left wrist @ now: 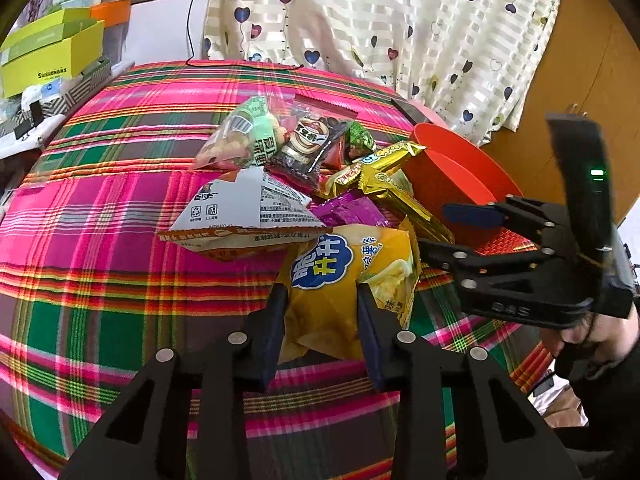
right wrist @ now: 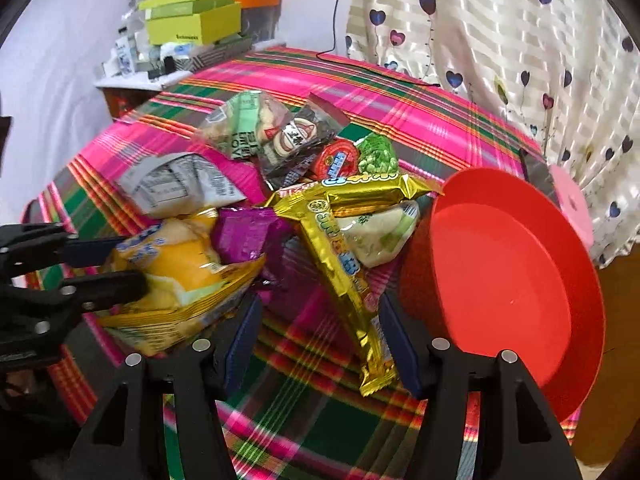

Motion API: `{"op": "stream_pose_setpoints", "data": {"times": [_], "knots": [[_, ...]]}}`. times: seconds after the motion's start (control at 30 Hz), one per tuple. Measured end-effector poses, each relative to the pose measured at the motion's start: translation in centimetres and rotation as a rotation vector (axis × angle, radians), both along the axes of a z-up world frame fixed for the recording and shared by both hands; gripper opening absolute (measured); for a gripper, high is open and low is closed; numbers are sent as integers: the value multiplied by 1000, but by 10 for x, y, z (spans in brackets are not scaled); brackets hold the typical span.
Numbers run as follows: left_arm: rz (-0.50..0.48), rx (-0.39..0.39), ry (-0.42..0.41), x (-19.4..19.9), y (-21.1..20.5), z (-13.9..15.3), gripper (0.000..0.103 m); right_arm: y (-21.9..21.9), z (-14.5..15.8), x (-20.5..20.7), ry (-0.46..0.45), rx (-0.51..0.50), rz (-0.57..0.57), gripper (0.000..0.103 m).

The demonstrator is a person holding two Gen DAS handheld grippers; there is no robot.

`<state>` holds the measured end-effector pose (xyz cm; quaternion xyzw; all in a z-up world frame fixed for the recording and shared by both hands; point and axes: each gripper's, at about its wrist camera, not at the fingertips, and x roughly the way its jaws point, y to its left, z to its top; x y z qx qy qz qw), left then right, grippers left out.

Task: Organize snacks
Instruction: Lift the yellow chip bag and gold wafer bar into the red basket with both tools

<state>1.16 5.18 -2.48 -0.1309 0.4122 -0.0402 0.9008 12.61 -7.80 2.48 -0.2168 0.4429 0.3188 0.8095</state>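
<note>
Left gripper (left wrist: 322,312) pinching the yellow chip bag (left wrist: 348,276) at the near edge of the snack pile.

Right gripper (right wrist: 320,336) gapes empty over the plaid cloth (right wrist: 304,432), a gold wafer bar (right wrist: 348,264) slanting between its fingers; the red bowl (right wrist: 520,280) stands tilted just right, purple packet (right wrist: 244,232) crowding behind.

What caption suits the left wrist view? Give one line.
Left claw grips yellow chip bag beside snack pile; red bowl waits.
</note>
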Motion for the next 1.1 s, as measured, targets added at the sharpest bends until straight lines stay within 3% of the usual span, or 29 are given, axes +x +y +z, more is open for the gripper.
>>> {"op": "stream_pose_setpoints", "data": {"times": [0.2,0.3,0.33,0.77,1.1], "knots": [[16,-18,-19,-13,8,5,33,13,-16,8,-20,-83,-10,57],[18,-23,-39,-19,8,12,32,11,-14,9,-17,-61,-28,23],[15,-28,-48,-21,8,14,32,9,-12,8,-15,-50,-30,20],[-9,-39,-128,-21,-10,47,32,-30,36,-23,-38,133,-59,20],[-98,16,-185,34,-53,82,32,-79,80,0,-114,229,-167,20]]}}
